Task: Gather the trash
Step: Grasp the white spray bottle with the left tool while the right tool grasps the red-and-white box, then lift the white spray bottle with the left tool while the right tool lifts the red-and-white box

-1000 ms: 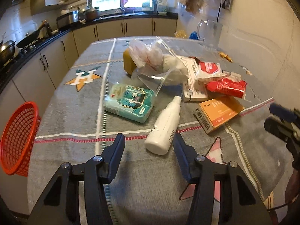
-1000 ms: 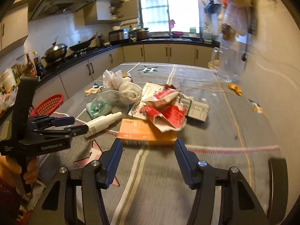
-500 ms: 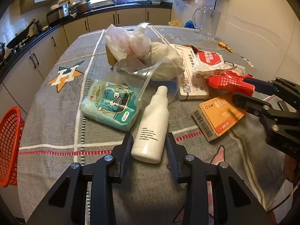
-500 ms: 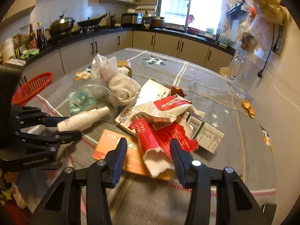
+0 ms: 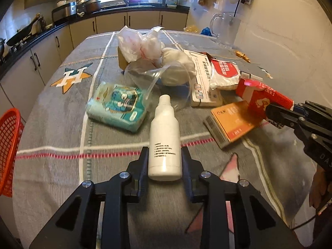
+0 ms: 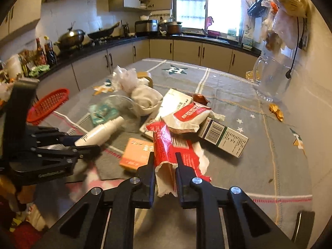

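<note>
**Both grippers clamped on trash at the kitchen table**

You are working over a table [image 5: 62, 166] covered in a grey woven cloth with white and red stripes and star motifs, in a kitchen with beige cabinets, a black counter and a bright window. A red mesh basket [image 5: 8, 149] sits off the table's left edge.

Your left gripper [image 5: 165, 161] has its jaws drawn in narrow against the base of a smooth white plastic bottle [image 5: 165, 137], which lies on the cloth with its cap pointing away from you. Your right gripper [image 6: 165, 161] is pinched on the torn end of a crinkled red wrapper [image 6: 164, 145], whose white inner lining shows between the fingers.

The wrapper lies over a flat orange box [image 6: 137, 151]. Just beyond the bottle are a soft teal tissue pack [image 5: 118, 105], a clear crumpled plastic bag [image 5: 157, 76] and a white knotted bag [image 5: 141, 45]. A glass jug [image 6: 269, 78] stands near the wall.
</note>
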Tool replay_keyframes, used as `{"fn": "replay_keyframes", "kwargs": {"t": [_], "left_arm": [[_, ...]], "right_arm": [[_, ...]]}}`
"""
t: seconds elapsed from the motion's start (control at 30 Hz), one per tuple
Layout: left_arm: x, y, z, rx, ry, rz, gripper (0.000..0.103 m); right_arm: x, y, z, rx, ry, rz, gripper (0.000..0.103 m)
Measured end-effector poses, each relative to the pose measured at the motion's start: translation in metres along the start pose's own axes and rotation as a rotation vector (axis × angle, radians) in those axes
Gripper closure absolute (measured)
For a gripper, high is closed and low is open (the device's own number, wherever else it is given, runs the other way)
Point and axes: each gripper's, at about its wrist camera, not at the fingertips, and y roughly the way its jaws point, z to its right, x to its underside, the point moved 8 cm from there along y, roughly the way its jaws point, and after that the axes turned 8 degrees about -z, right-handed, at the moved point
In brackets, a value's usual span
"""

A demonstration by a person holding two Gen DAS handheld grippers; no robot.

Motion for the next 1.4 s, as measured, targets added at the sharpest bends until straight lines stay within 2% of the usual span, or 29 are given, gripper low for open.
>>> {"fn": "replay_keyframes", "kwargs": {"t": [0.17, 0.5, 0.93, 1.13, 1.4], "left_arm": [[0.010, -0.013, -0.004, 0.024, -0.018, 0.017, 0.074], [0.010, -0.047, -0.012, 0.029, -0.028, 0.090, 0.074], [0.005, -0.077, -0.020, 0.066, -0.048, 0.152, 0.074], [0.006, -0.080, -0.033, 0.041, -0.072, 0.164, 0.074], [0.009, -0.091, -0.036, 0.063, -0.085, 0.188, 0.074]], "right_arm": [[0.005, -0.013, -0.010, -0.076, 0.038, 0.022, 0.085], [-0.004, -0.032, -0.029, -0.138, 0.034, 0.072, 0.085], [-0.016, -0.040, -0.050, -0.173, 0.012, 0.099, 0.085], [-0.021, -0.032, -0.062, -0.211, 0.010, 0.081, 0.085], [-0.021, -0.031, -0.077, -0.193, -0.016, 0.065, 0.085]]}}
